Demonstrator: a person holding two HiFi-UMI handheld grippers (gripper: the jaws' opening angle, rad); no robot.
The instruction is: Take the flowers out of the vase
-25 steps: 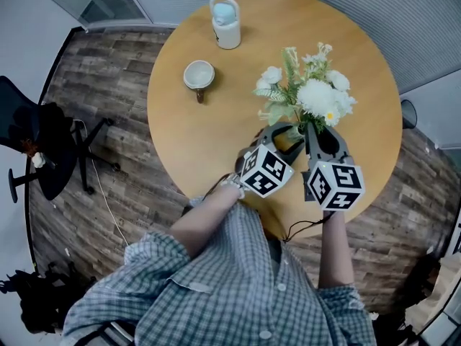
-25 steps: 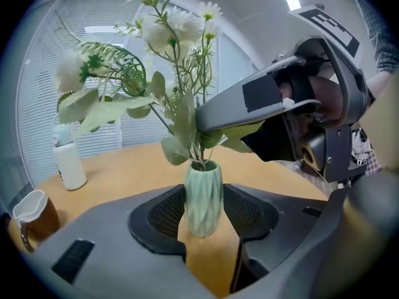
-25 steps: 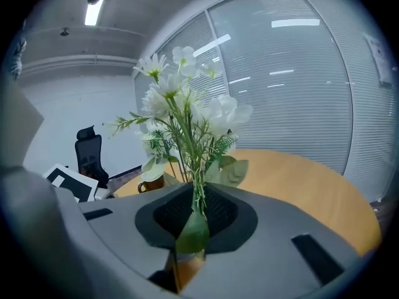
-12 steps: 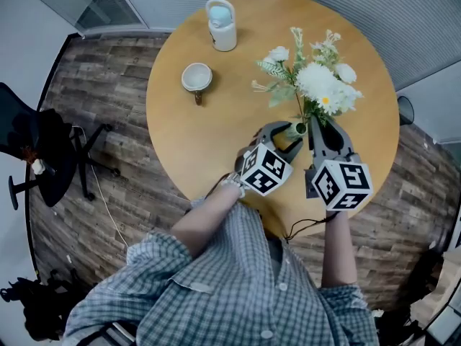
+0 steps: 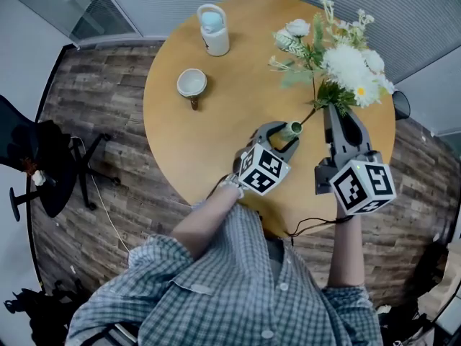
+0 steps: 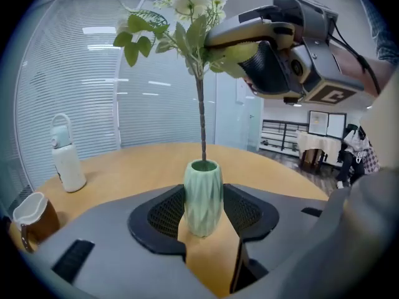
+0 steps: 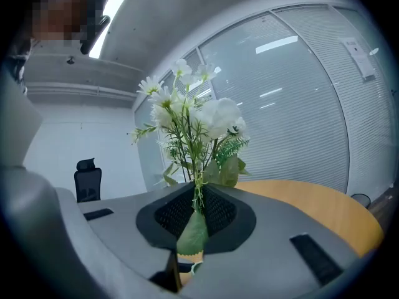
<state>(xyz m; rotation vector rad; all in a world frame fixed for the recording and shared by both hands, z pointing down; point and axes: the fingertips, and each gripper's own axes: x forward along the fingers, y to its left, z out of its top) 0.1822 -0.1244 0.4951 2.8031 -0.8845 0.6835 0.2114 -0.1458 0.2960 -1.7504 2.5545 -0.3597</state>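
Flowers [image 5: 346, 63] sit pinched in right tool [image 5: 333, 108], stem inside vase [image 5: 294, 127].

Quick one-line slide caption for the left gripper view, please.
Left gripper grips the green vase while the right gripper holds the flowers above it, stem end inside the vase's mouth.

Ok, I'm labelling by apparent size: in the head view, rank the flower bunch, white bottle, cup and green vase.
1. flower bunch
2. white bottle
3. cup, slightly smaller than the bottle
4. green vase, seen from above, only its mouth showing
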